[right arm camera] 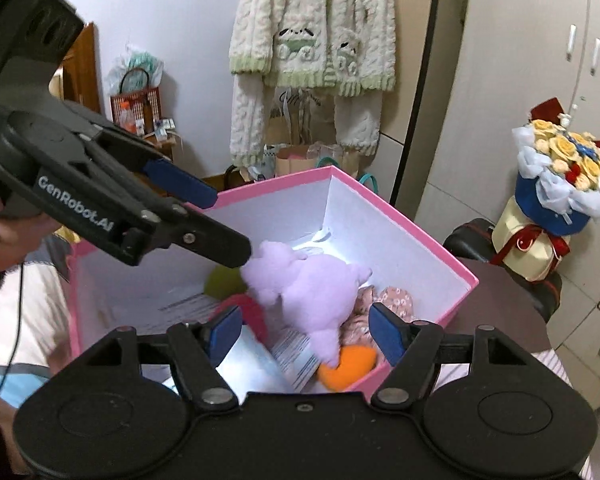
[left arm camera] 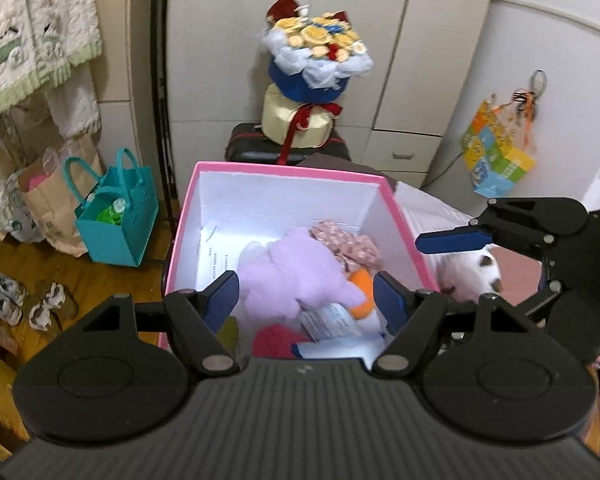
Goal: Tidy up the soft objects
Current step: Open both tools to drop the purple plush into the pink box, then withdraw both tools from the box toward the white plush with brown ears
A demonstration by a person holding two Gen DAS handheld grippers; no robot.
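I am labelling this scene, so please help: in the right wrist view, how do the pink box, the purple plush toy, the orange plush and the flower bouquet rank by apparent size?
Largest to smallest:
1. pink box
2. purple plush toy
3. flower bouquet, though it stands farther away, so its rank against the plush is unsure
4. orange plush, partly hidden

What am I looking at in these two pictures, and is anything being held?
There is no robot here: a person holds a pair of hand-held tongs in each hand, each with a camera looking along its blue-padded fingers. One picture looks from the left tongs, the other from the right tongs; each also shows the other pair from the side. Both hang open over a pink box and hold nothing. In the box lie a lilac plush toy, an orange soft piece, a floral cloth, something red, and papers. A white plush lies beside the box.
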